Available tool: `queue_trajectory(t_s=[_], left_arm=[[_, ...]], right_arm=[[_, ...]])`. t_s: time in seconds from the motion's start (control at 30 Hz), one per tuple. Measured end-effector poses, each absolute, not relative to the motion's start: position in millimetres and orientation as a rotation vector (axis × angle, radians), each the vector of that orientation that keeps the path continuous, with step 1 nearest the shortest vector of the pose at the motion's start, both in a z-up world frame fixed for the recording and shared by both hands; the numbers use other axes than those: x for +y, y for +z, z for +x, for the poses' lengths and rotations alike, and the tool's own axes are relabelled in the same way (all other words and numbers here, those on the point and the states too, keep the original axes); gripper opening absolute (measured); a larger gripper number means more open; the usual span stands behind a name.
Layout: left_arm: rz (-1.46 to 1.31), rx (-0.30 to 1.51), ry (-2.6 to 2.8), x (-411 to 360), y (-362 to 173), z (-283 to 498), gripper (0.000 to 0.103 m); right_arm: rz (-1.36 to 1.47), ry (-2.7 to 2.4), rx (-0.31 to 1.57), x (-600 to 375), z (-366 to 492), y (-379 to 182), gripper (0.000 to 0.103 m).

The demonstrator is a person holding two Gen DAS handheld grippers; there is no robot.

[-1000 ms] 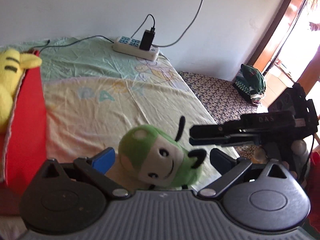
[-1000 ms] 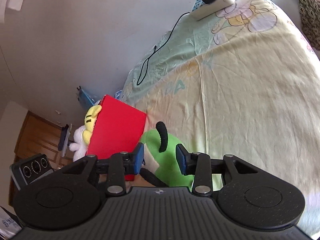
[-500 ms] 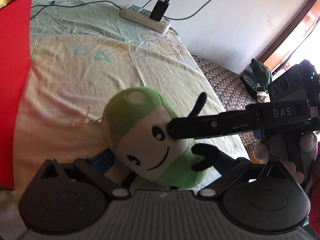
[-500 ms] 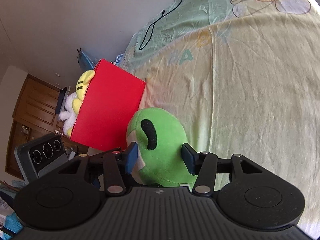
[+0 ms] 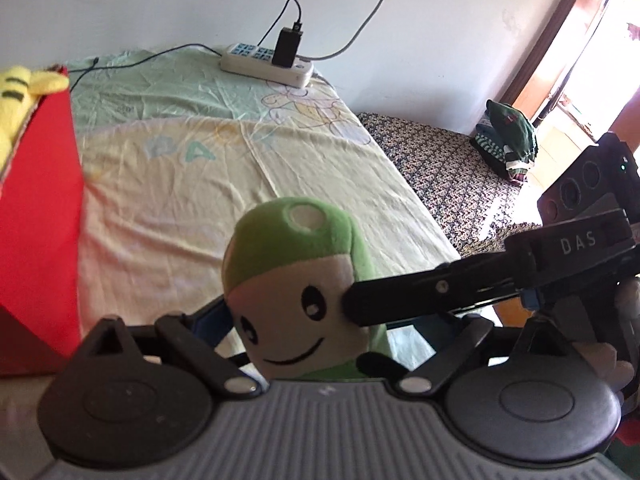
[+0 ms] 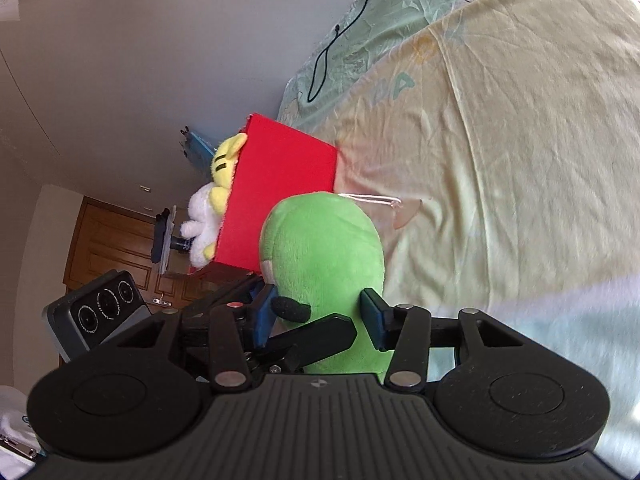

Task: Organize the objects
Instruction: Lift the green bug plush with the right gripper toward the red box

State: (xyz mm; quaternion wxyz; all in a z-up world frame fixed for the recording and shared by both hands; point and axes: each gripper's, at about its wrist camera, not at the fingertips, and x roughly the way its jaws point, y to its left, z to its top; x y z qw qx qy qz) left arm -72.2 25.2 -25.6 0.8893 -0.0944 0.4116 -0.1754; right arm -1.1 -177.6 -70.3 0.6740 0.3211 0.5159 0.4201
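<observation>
Right gripper (image 6: 318, 320) has its blue pads pinching the green plush toy (image 6: 326, 256) from behind, while the left gripper (image 5: 320, 320) brackets the same toy at its smiling face; whether those fingers press it, I cannot tell. The toy's up off the yellow bedsheet (image 5: 180, 184), likely a two-handed carry toward the red box (image 6: 280, 184), where a yellow plush (image 6: 224, 164) already sits.

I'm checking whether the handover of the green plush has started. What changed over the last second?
The right gripper closed in from beside the green plush until its fingers bracket the toy's body, pressing its sides. The plush was lifted nearer the left camera. The left gripper still brackets the toy low down; its grip is hidden. The red box with the yellow plush and the power strip stayed put.
</observation>
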Motion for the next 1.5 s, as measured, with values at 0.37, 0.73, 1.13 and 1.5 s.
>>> queue_trajectory(t_s=[0.37,0.73,1.13,1.5], left_arm=[[-0.151,0.620,-0.256,60,48,-138,0.093],[-0.118,0.426,-0.061,158,104,-177,0.093],[-0.083,0.456,-0.073,297,109,-145,0.093],[-0.053,0.649,-0.199,345,41,-87,0.087]], right_arm=[[0.709,1.121,1.005,-137,-29,-1,0.049],[0.679,1.311,0.850,-20,-38,49,0.049],[0.687,1.199,0.737,109,-41,46,0.049],[0.601,0.899,0.758,145,-39,3,0.046]])
